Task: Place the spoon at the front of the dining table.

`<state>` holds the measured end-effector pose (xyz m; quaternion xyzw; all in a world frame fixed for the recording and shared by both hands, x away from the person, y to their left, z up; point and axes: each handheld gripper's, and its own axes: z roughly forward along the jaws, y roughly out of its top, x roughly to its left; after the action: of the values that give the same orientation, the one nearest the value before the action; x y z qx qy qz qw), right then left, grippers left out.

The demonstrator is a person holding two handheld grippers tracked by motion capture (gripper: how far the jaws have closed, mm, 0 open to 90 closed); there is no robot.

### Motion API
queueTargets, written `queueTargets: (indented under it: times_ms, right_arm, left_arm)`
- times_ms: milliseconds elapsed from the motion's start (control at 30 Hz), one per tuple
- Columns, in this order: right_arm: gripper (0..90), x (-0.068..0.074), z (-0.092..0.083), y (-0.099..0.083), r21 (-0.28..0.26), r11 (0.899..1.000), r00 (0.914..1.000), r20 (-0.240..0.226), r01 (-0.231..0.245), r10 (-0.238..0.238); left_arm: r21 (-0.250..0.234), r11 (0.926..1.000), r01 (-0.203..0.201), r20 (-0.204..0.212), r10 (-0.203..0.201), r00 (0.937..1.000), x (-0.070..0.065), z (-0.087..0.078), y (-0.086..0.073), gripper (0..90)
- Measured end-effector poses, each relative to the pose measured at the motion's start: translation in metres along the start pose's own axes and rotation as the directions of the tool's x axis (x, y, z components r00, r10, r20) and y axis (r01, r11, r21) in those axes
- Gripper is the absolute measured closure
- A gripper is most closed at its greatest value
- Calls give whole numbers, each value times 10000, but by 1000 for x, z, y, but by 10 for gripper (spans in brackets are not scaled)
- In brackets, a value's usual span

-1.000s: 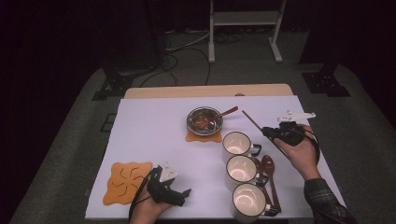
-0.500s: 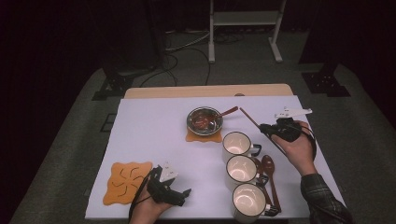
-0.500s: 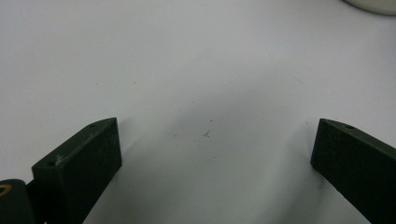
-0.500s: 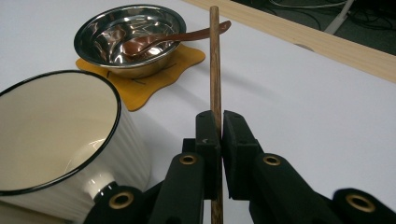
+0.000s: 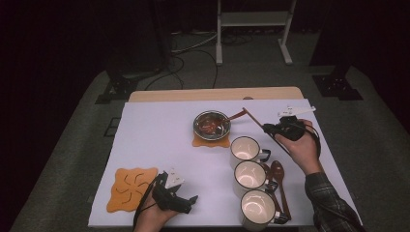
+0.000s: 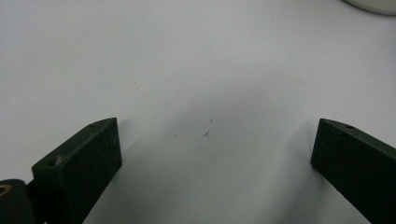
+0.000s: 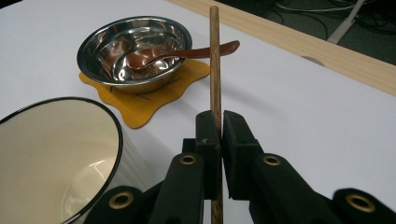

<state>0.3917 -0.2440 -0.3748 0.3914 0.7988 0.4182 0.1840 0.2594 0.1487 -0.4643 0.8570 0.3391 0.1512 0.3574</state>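
Resting near the front edge of the white-covered bench [image 5: 159, 140], beside the orange wavy-edged coaster [image 5: 131, 188]: left gripper [image 6: 212, 149], jaws wide apart, nothing between them.

Farther back, right gripper [image 7: 219, 135] clamping tight on a thin brown wooden stick [image 7: 215, 60], holding it tilted above the bench past the rearmost cream enamel mug [image 7: 51, 154].

Looking like mid-carry, heading for the shiny steel bowl [image 7: 133, 49] with the reddish-brown spoon [image 7: 182, 52] inside. Probably needing next: lowering the tip over the rim, then letting go.

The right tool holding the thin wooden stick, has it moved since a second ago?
Yes. In the high view the right tool with its thin wooden stick has shifted up the picture and slightly left, towards the steel bowl, which stayed put.
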Motion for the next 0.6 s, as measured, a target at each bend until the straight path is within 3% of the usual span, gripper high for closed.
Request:
queueTargets:
  times_ms: [600]
  right_arm:
    - [846,2,13,14,92,9999,9999,-118,-80,81]
  left_arm:
    - [-6,10000,5,7,-5,10000,0,0,0,7]
